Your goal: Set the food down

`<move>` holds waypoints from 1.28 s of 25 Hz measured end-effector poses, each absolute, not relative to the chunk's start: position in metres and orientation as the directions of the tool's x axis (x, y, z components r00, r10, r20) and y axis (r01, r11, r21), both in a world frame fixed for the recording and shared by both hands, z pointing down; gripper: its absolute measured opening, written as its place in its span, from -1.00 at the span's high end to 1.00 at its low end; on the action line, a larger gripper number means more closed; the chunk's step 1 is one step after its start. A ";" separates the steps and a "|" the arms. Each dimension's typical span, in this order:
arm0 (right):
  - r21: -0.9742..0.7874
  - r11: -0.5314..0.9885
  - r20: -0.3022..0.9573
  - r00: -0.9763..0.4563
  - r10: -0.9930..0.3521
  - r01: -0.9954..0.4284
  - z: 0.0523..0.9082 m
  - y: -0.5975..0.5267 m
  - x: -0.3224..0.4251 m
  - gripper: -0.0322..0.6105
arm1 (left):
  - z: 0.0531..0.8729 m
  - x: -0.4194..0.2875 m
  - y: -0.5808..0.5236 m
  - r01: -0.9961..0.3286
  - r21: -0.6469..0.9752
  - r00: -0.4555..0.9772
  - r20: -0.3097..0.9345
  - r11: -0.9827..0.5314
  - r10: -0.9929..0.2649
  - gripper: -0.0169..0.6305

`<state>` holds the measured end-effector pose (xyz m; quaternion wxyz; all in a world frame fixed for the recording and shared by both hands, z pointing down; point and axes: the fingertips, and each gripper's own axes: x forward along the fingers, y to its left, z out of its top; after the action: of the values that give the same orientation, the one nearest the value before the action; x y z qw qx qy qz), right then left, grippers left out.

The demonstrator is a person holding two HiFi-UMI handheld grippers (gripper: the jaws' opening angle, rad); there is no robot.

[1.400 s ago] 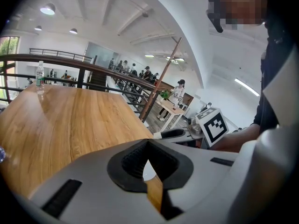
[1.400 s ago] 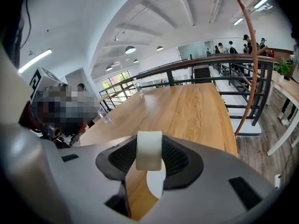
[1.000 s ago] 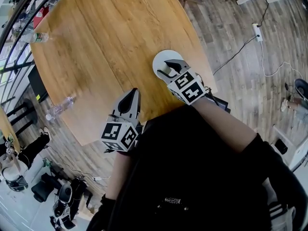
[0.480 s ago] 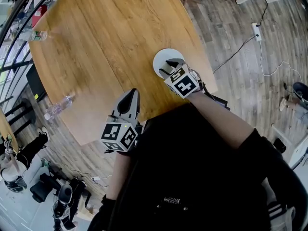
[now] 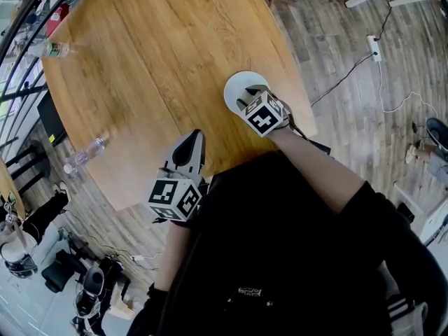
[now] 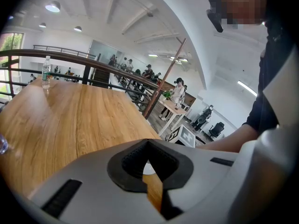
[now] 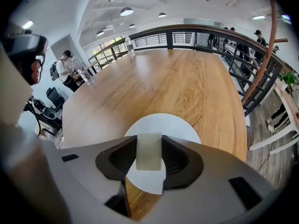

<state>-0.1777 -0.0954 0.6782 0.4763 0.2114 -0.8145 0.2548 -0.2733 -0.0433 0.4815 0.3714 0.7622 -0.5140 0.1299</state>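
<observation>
Jaws of our right gripper [image 7: 149,158] are clamped on a pale, squarish block of food [image 7: 149,149], one pad pressed to each side, with the block upright between them. Directly beyond it lies the white plate [image 7: 180,127] on the wooden table [image 7: 182,78]. From the head view, our right gripper [image 5: 246,98] points steeply down over the near half of the plate [image 5: 236,82], close to the table's edge. We cannot tell whether the block already touches the plate.

Our left gripper [image 6: 148,146] has its jaws together with nothing between them, and it hangs over the near table edge, apart from the plate. Two bottles [image 5: 85,155] stand far off and play no part.

We judge the carry nearly done. What remains is to rest the food on the plate, part the jaws and lift clear.
</observation>
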 end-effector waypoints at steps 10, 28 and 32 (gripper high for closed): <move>-0.149 0.833 0.918 -0.388 -0.084 -0.533 0.699 -0.089 -0.177 0.37 | 0.485 -0.275 -0.040 -0.881 0.437 0.433 0.585 -0.184 -0.685 0.95; -0.078 0.885 0.935 -0.341 -0.095 -0.459 0.709 -0.079 -0.184 0.37 | 0.490 -0.270 -0.031 -0.876 0.438 0.451 0.599 -0.201 -0.661 0.95; -0.064 0.884 0.933 -0.341 -0.112 -0.463 0.710 -0.081 -0.182 0.23 | 0.489 -0.269 -0.028 -0.874 0.439 0.458 0.600 -0.208 -0.655 0.95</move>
<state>-0.1816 -0.0814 0.7096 0.5452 0.1790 -0.8029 0.1613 -0.2690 -0.0279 0.4892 0.3813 0.7640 -0.5004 0.1432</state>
